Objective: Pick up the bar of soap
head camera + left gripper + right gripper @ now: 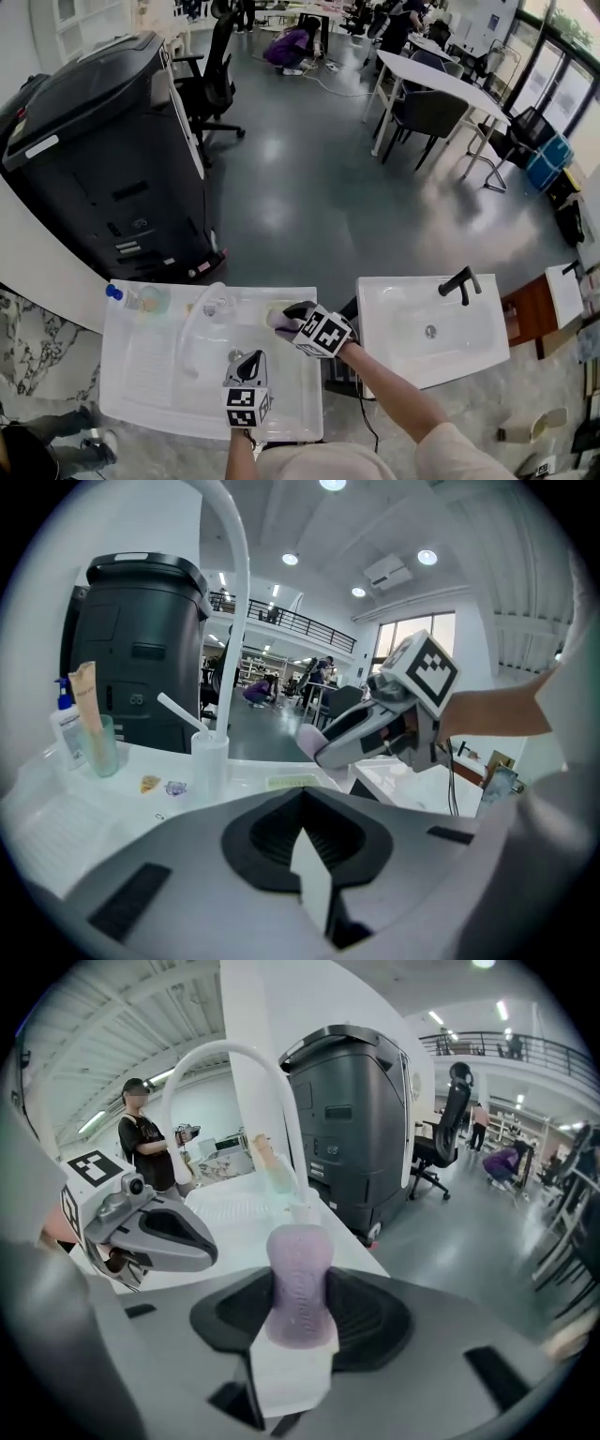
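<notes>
One lilac soap bar (300, 1274) clamped in right tongs (298, 1314), embossing unreadable, left tongs (305, 841) together.

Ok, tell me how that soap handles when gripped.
The soap looks undented where the right hand-held gripper pinches it, so it is probably stiff. Its smooth, rounded surface could slip, though the narrower waist may help the jaws seat.

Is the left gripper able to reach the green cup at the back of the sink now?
Probably yes: the left gripper is empty, and the green cup stands left of the faucet, with nothing between.
</notes>
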A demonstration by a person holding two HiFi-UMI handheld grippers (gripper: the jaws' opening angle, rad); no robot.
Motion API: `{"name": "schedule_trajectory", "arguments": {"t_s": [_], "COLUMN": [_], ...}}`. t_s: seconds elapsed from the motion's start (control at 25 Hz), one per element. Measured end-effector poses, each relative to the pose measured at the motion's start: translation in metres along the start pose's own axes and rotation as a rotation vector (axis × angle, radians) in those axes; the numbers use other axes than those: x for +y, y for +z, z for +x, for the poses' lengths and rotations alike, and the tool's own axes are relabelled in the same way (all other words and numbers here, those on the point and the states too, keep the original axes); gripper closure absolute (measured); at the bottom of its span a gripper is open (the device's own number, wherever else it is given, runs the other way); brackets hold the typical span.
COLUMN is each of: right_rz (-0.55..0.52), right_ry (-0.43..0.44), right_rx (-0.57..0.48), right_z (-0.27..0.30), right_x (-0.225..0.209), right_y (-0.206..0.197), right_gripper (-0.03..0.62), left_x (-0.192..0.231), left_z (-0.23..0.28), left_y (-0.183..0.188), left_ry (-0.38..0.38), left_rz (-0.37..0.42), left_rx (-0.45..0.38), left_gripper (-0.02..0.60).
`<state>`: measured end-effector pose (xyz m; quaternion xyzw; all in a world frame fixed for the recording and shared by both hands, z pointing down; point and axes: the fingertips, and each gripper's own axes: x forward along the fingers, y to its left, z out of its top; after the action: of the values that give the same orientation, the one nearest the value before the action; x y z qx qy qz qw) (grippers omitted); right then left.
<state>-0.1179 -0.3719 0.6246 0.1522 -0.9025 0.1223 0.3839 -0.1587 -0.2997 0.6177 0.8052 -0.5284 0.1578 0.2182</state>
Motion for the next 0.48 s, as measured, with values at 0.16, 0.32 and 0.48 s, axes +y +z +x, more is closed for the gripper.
{"name": "schedule_trajectory", "arguments": {"t_s": [0.16, 0.32, 0.48], "right_rz": [-0.014, 0.07, 0.163], "right_ry": [-0.022, -0.024, -0.046], "right_rx": [-0.062, -0.144, -0.214], "right_z": [-0.019, -0.034, -0.052], "right_x": [0.015, 0.029, 0.051], "right_y": [0.001, -0.007, -0.022], "right_gripper": [0.41, 0.41, 0.41], "left_x": [-0.008, -0.015, -0.025], "left_z": [-0.006, -0.014, -0.018], "left_y": [0.007, 0.014, 0.016], "left_ry": [0.02, 0.044, 0.063], "left_rz": [0.016, -0.036, -0.025], "left_rx": [-0.033, -0.07, -0.085], "left_gripper": [0.575, 0.575, 0.575]}}
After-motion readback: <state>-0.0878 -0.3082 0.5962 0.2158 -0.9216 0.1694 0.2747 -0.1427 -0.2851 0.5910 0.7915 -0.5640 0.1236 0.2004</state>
